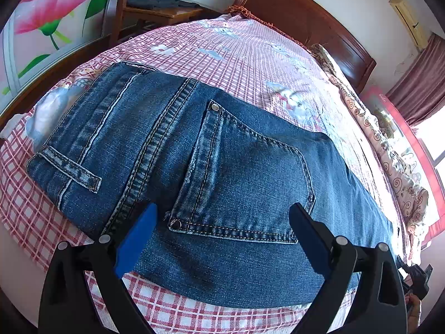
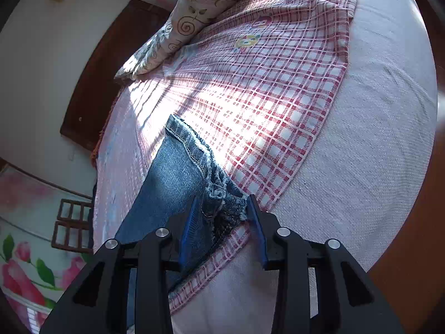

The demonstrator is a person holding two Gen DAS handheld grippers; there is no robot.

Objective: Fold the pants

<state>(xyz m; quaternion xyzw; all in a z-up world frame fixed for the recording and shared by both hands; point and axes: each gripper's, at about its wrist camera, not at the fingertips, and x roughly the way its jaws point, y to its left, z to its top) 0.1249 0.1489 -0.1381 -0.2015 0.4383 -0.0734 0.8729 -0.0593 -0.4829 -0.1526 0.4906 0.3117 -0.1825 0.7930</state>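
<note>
Blue jeans lie flat on the bed, folded lengthwise, back pocket up, waistband to the left. My left gripper is open just above the seat of the jeans, its blue fingers on either side of the pocket's lower edge. In the right wrist view the leg hems of the jeans lie on the checked sheet. My right gripper has its blue fingers around the bunched hem cloth, with a gap still showing between them.
A pink checked sheet covers the bed, over a white cover. A floral quilt lies along the far side by the wooden headboard. A wooden chair stands beyond the bed.
</note>
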